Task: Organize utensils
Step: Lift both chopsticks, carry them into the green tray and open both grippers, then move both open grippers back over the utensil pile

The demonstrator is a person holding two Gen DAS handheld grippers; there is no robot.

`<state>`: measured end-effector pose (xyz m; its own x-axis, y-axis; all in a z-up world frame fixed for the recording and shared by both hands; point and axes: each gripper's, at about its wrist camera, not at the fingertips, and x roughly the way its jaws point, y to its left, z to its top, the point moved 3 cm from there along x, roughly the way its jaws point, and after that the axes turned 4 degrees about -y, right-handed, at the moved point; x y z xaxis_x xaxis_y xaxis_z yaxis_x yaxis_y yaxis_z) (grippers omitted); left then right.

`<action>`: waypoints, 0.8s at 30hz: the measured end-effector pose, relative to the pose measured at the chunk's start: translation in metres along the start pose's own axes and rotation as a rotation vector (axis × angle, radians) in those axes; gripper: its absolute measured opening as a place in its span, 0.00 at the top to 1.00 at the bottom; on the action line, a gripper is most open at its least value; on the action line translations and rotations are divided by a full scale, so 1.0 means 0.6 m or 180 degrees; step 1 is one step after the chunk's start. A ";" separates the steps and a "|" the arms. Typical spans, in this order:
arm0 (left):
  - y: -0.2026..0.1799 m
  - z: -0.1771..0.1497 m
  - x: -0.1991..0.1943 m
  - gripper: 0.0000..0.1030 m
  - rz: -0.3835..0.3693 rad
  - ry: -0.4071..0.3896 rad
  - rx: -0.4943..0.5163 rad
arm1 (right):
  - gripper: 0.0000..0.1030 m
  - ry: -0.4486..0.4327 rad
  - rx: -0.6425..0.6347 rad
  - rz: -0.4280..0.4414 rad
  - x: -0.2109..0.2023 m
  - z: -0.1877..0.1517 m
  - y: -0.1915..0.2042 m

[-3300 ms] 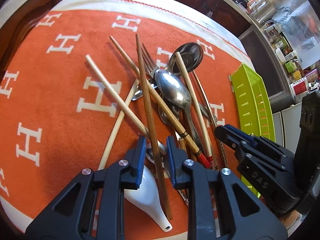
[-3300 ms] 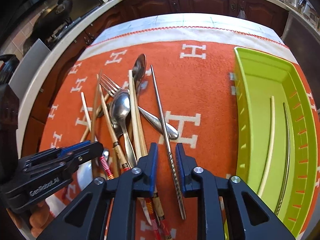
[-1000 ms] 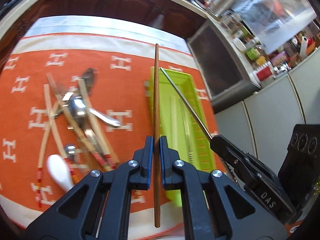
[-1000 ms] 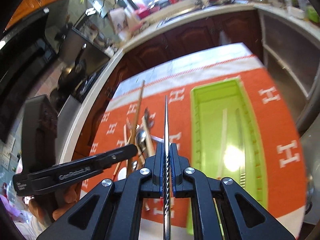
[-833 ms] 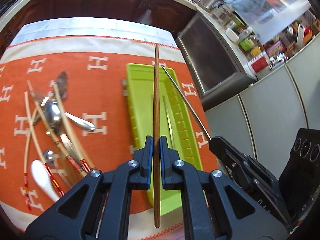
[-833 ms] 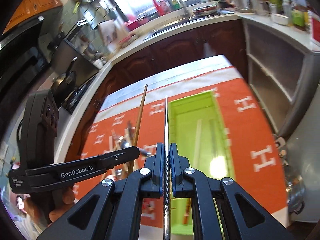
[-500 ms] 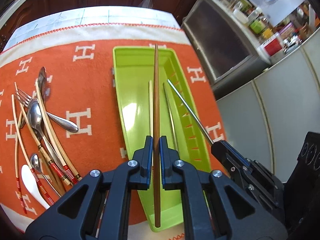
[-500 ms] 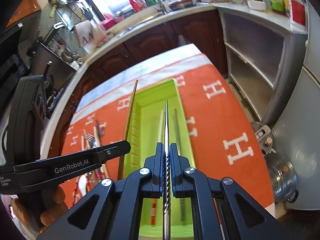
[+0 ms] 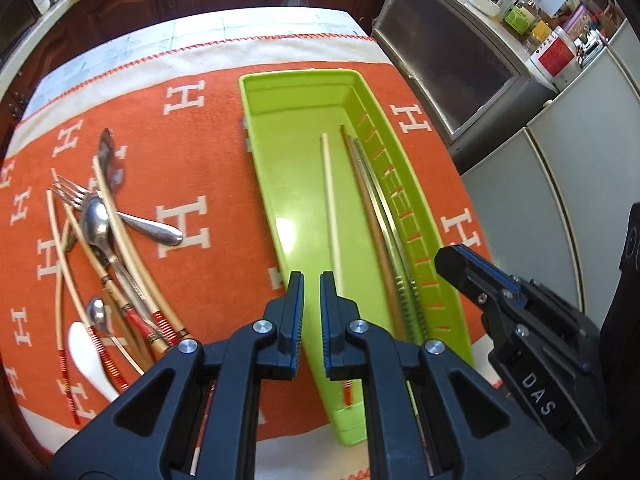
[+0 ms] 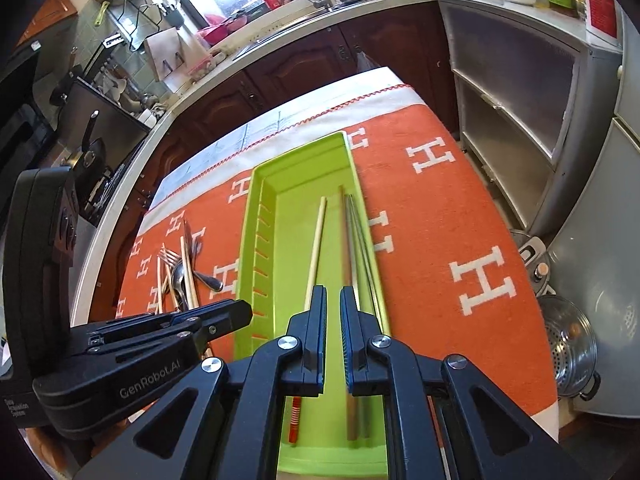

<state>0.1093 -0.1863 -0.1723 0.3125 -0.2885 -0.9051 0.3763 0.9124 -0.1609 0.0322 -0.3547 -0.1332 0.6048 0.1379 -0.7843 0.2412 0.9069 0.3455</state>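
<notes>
Fingers of both the left gripper [image 9: 311, 280] and the right gripper [image 10: 332, 294] are seen parted by a narrow gap, nothing held between them. Four chopsticks [image 9: 330, 184] are laid lengthwise in the green tray [image 9: 288, 88]. Left to sort: a heap of spoons, fork and chopsticks [image 9: 104, 240] on the orange cloth [image 9: 200, 160].

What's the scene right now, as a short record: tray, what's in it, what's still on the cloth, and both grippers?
tray: green tray on orange cloth
in tray: pale chopstick, brown chopstick, metal chopsticks
still on cloth: utensil pile with fork, white spoon
left gripper: jaws slightly apart, empty
right gripper: jaws slightly apart, empty
</notes>
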 end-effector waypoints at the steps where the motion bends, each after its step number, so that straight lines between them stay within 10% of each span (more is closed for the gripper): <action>1: 0.003 -0.003 -0.005 0.95 0.0035 -0.0017 0.0013 | 0.93 0.0006 -0.0012 0.0003 -0.003 -0.001 0.004; 24: 0.190 -0.055 -0.101 0.94 0.0591 -0.0291 -0.0415 | 0.90 0.0292 -0.0459 0.0109 0.029 -0.033 0.102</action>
<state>0.1043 -0.0553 -0.1487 0.4456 -0.1319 -0.8855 0.1911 0.9803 -0.0498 0.0422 -0.2890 -0.1361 0.5374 0.1995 -0.8194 0.1062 0.9479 0.3005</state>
